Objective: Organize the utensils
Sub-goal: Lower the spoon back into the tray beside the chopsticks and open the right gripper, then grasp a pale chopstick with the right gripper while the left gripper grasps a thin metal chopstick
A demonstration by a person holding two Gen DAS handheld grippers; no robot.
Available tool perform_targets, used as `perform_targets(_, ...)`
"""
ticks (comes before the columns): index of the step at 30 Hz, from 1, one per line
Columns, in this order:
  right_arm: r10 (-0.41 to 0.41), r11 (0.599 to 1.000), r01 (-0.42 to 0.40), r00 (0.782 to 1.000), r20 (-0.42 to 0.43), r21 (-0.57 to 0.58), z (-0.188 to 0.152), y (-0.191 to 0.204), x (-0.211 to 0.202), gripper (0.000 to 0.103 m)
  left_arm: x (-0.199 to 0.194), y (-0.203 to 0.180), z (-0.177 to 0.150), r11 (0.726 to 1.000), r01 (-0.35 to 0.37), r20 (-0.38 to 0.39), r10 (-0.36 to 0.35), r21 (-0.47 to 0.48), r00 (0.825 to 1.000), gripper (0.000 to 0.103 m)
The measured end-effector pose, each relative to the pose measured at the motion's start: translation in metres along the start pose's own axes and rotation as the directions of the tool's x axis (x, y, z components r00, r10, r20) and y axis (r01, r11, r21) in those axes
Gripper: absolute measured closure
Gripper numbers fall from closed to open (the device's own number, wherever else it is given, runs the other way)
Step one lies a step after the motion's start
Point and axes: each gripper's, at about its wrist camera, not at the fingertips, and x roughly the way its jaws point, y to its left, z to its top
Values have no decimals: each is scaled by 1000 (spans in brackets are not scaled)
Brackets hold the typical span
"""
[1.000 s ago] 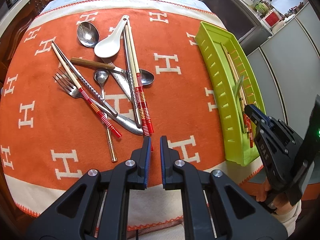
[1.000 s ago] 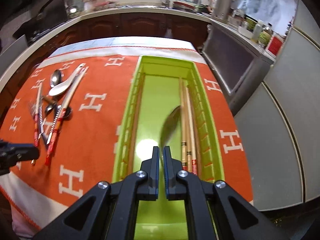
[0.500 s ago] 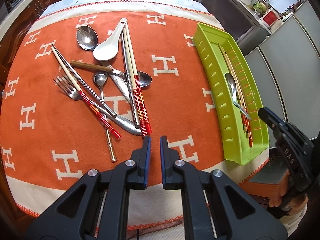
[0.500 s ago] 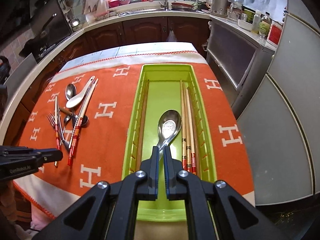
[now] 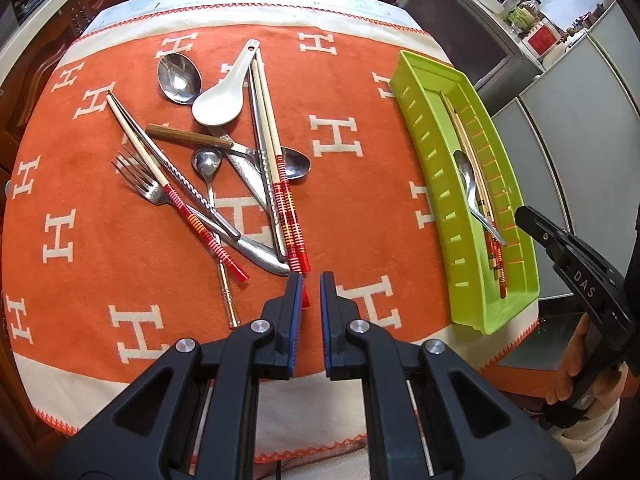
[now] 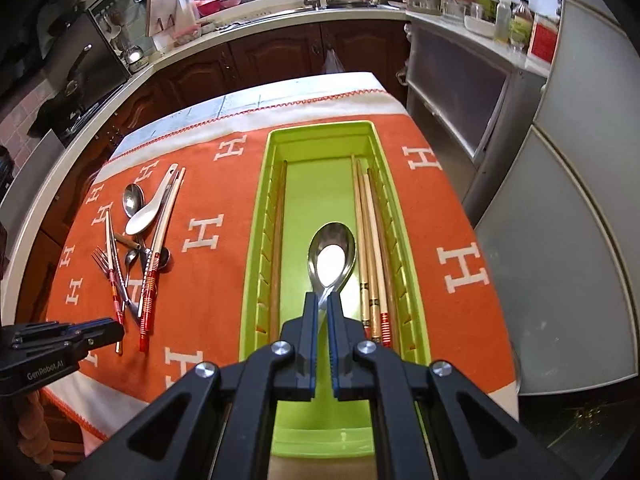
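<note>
Spoon [image 5: 469, 184] lies in the green tray [image 5: 432, 184] on the right side of the worktop, seen from the left wrist view, beside the chopsticks [image 5: 486, 200] already sorted there. Its bowl points to the far end of the tray, handle to the near end, so the long axis runs w/ the tray length. Left gripper [image 5: 310, 280] hovers just above the cloth [image 5: 352, 92], fingers a little apart w/ nothing between them, tips near the red ends of the chopstick pair [image 5: 286, 200] in the pile. Pile is a loose heap: fork [image 5: 140, 178], white spoon [image 5: 222, 98], big metal spoon [image 5: 178, 78], knife [image 5: 188, 137], more chopsticks, crossing each other. Right gripper [image 5: 524, 216] shows at the right edge, near the tray's near end.

Right wrist view: right gripper [image 6: 323, 300] is over the tray [image 6: 256, 256], fingers slightly apart on both sides of the spoon [image 6: 331, 256] handle. Whether they still touch the handle I cannot tell; it looks like release. Bowl faces up, pointing away from the gripper, parallel to the chopsticks [image 6: 370, 256] just beside it.

Step in hand, as I judge: putting the spoon down, nearly finished. Next: draw the right gripper back w/o dragging the handle, then go to the pile. Top items, e.g. the chopstick pair or white spoon, should go first, since the lower ones are pinned.
</note>
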Motion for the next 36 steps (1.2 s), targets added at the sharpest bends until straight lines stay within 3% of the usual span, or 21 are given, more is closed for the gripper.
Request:
perform_targets(5, 12, 1000, -12, 1000, 7, -19, 5, 10, -4, 99, -5, 6, 3, 999, -49, 39, 48, 6, 998, 98)
perform_targets(9, 59, 997, -59, 998, -2, -44, 12, 28, -4, 99, -14, 20, 8, 992, -126, 94, 126, 0, 988, 98)
perform_targets(19, 158, 980, -163, 986, -50, -114, 36, 81, 14, 98, -29, 104, 33, 963, -215, 122, 236, -163, 964, 98)
perform_targets(27, 242, 959, -258, 960, -139, -113, 62, 118, 53, 98, -14, 144, 46, 956, -165, 66, 186, -241, 980, 98)
perform_targets(36, 321, 933, -354, 896, -308, -57, 75, 143, 119, 96, 12, 119, 71, 981, -85, 41, 93, -177, 995, 98)
